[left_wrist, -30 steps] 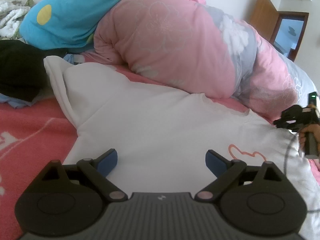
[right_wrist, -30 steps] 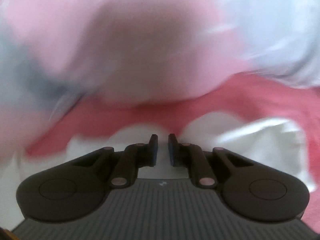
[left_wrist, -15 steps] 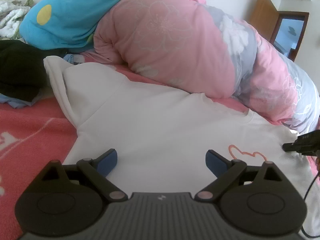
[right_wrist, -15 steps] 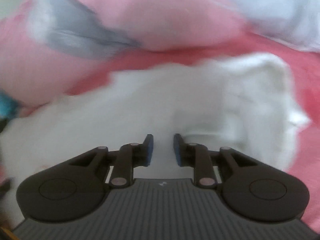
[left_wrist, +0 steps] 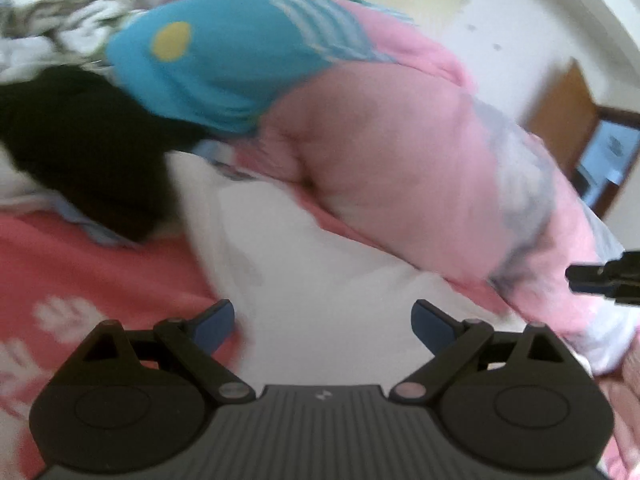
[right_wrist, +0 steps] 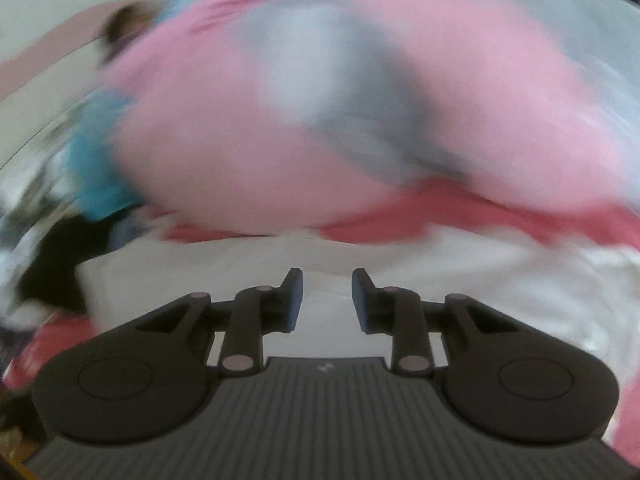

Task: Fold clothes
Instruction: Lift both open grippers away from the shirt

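Left wrist view, blurred: left gripper [left_wrist: 322, 320] spread wide, nothing between blue pads, hovering over white cotton garment [left_wrist: 320, 264] spread flat on coral-red patterned bedsheet [left_wrist: 80, 280]. Puffy pink floral quilt [left_wrist: 420, 168] bunched behind garment, turquoise blanket with yellow dot [left_wrist: 216, 68] on top of it, black cloth heap [left_wrist: 80, 148] at left. Right gripper [left_wrist: 604, 278] tip poking in at right edge, state unclear here.

Right wrist view, heavy blur: right gripper [right_wrist: 327, 300] parted, empty, over same white garment [right_wrist: 480, 280]; pink quilt [right_wrist: 320, 120] filling background.

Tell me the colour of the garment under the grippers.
White garment; clearest in the left wrist view.
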